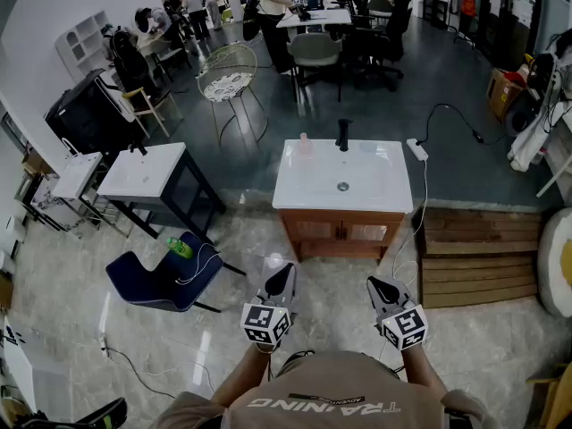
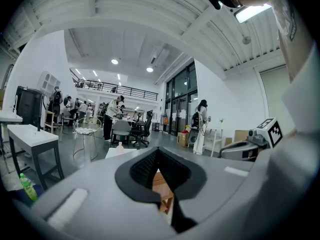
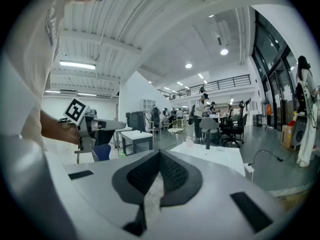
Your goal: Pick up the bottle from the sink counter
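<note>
Chair: a dark blue padded chair [image 1: 165,280] is seen at the lower left of the head view, with a green plastic bottle [image 1: 180,248] lying on its seat.
Side table: a white-topped table on black legs [image 1: 143,170] is set left of centre, well apart from the sink counter.
Floor: a pale glossy marble-patterned floor [image 1: 340,280] is spread between the grippers and the cabinet front.
Left gripper: the left gripper [image 1: 284,272] [image 2: 159,151] is held at lower centre, its jaws closed together on nothing, well short of the counter.
Counter: a white rectangular sink counter on a wooden cabinet [image 1: 295,195] is placed at centre, its front edge turned toward the grippers.
Bottle: a small pale translucent bottle [image 1: 305,143] [image 2: 120,146] [image 3: 190,142] is stood upright at the counter's rear edge, just left of a black tap [image 1: 343,134].
Right gripper: the right gripper [image 1: 377,285] [image 3: 160,154] is held right of the left one, its jaws likewise closed and empty.
Right side: a stepped platform of wooden planks [image 1: 474,257] is laid just beside the cabinet.
Room: desks, office chairs and standing people are seen across the top.
</note>
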`<state>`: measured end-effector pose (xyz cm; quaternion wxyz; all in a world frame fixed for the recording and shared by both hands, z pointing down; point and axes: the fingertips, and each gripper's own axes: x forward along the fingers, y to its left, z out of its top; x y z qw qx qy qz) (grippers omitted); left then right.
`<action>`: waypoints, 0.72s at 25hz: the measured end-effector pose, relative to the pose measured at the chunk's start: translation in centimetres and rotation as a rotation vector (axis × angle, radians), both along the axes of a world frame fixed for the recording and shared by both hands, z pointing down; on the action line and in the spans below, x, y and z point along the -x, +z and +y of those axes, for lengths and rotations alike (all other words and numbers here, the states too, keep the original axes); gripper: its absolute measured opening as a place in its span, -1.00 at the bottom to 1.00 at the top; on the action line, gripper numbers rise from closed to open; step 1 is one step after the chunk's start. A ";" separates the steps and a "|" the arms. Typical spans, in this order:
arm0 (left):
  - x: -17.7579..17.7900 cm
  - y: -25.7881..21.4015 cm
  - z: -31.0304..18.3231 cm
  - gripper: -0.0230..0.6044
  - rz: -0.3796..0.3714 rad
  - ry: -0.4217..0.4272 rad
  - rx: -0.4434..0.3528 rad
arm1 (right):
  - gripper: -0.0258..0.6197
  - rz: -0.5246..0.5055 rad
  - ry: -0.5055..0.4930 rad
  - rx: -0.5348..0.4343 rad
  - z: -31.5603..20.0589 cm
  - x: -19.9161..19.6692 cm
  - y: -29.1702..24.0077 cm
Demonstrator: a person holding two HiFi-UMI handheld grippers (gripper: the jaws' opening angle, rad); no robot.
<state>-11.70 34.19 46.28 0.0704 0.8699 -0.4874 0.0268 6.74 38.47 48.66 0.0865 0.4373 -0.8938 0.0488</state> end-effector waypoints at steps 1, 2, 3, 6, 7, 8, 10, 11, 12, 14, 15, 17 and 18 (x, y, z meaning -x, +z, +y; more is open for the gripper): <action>0.3 -0.1 -0.1 -0.90 -0.003 0.000 -0.006 | -0.90 -0.008 0.002 -0.004 -0.3 0.2 -0.2; 0.6 -0.1 -0.2 -0.90 -0.006 0.000 -0.012 | -0.90 -0.016 0.005 -0.008 -0.5 0.4 -0.5; 0.9 -0.1 -0.3 -0.90 -0.009 -0.001 -0.017 | -0.90 -0.024 0.008 -0.012 -0.8 0.6 -0.6; 2.2 0.3 -0.9 -0.90 -0.012 -0.010 -0.021 | -0.90 -0.036 0.023 -0.028 -1.8 1.2 -0.8; 2.8 0.5 -1.2 -0.90 -0.007 -0.014 -0.018 | -0.90 -0.040 0.029 -0.029 -2.1 1.6 -0.8; 3.4 0.6 -1.4 -0.90 -0.002 -0.017 -0.014 | -0.90 -0.047 0.034 -0.028 -2.3 2.0 -0.8; 4.7 1.1 -1.6 -0.90 0.007 -0.019 -0.006 | -0.90 -0.072 0.041 -0.020 -2.6 3.0 -0.8; 5.2 1.4 -1.7 -0.90 0.009 -0.017 -0.003 | -0.90 -0.094 0.045 -0.011 -2.7 3.4 -0.7; 5.7 1.7 -1.8 -0.90 0.011 -0.013 -0.001 | -0.90 -0.124 0.050 -0.002 -2.8 3.7 -0.7; 6.3 2.3 -2.0 -0.90 0.005 -0.003 0.000 | -0.90 -0.173 0.070 0.004 -3.2 4.0 -0.6; 6.4 2.6 -2.2 -0.90 0.002 0.004 0.003 | -0.90 -0.183 0.085 0.006 -3.4 4.1 -0.4; 6.1 3.2 -2.6 -0.90 0.027 0.014 0.026 | -0.90 -0.195 0.108 0.024 -3.9 3.8 0.1; 5.8 3.4 -2.7 -0.90 0.051 0.017 0.041 | -0.90 -0.200 0.116 0.037 -4.1 3.5 0.3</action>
